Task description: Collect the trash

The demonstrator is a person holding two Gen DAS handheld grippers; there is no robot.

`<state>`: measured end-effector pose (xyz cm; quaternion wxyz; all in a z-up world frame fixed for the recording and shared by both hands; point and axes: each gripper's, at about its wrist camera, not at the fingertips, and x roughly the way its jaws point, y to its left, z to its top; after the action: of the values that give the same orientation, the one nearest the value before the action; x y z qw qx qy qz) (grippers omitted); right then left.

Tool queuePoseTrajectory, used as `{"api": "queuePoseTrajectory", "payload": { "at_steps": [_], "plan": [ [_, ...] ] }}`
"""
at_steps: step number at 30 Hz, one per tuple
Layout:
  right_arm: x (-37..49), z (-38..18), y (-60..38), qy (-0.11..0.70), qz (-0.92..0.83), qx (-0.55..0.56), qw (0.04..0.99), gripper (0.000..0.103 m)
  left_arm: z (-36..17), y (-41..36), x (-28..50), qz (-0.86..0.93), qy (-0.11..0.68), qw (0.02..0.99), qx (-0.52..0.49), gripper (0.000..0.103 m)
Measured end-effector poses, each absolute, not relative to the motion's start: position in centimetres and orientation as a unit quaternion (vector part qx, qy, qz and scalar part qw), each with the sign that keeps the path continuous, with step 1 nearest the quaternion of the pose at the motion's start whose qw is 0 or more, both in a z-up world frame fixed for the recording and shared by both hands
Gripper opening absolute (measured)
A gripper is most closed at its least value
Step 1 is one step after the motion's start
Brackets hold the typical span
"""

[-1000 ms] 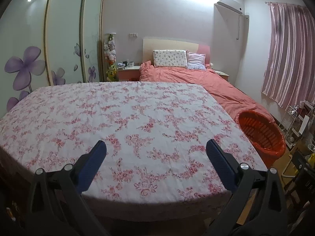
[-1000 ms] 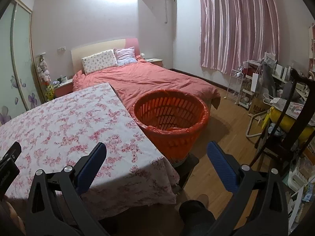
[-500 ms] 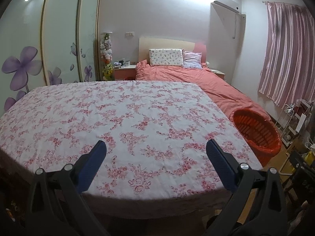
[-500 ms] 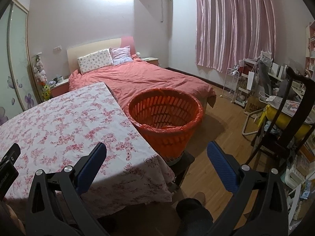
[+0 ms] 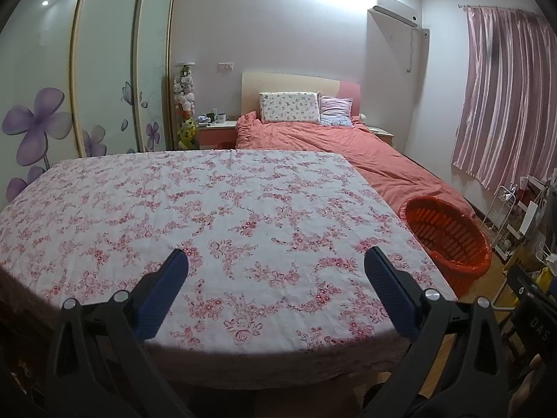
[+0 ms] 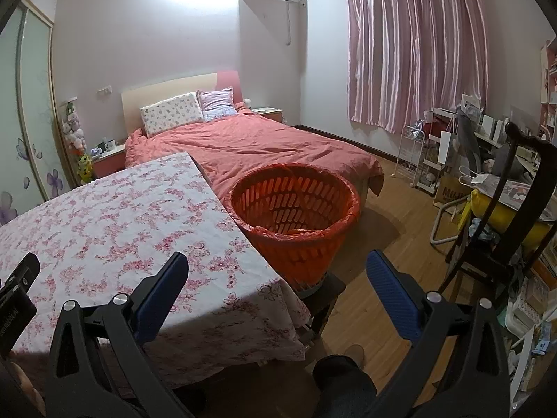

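Note:
An orange slatted basket (image 6: pixel 296 205) lined with a red bag stands on a low stool at the right end of the table; it also shows at the right in the left wrist view as the basket (image 5: pixel 445 237). My left gripper (image 5: pixel 276 264) hangs open over the near part of the floral tablecloth (image 5: pixel 209 209), nothing between its blue pads. My right gripper (image 6: pixel 278 268) is open too, held near the table's right corner, in front of the basket. No loose trash shows on the tablecloth (image 6: pixel 104 209).
A bed with a salmon quilt (image 6: pixel 261 142) lies behind the table. Pink curtains (image 6: pixel 417 52), a white rack (image 6: pixel 414 153), a dark chair (image 6: pixel 515 209) and cluttered shelves fill the right side. A wardrobe with flower prints (image 5: pixel 52 104) lines the left wall. A person's knee (image 6: pixel 341 379) shows below.
Both views have drawn back and slightly up from the table; the basket looks smaller and farther. Both grippers stay open.

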<state>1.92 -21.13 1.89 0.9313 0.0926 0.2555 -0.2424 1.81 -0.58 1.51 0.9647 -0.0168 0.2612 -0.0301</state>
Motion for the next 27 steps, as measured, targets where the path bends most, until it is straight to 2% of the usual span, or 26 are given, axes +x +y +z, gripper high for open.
{"api": "queuePoseTrajectory", "payload": {
  "at_steps": [27],
  "plan": [
    [1.93, 1.99, -21.06, 0.255, -0.242, 0.094, 0.931, 0.101, 1.58, -0.63, 1.78, -0.027, 0.262, 0.965, -0.011, 0.099]
  ]
}}
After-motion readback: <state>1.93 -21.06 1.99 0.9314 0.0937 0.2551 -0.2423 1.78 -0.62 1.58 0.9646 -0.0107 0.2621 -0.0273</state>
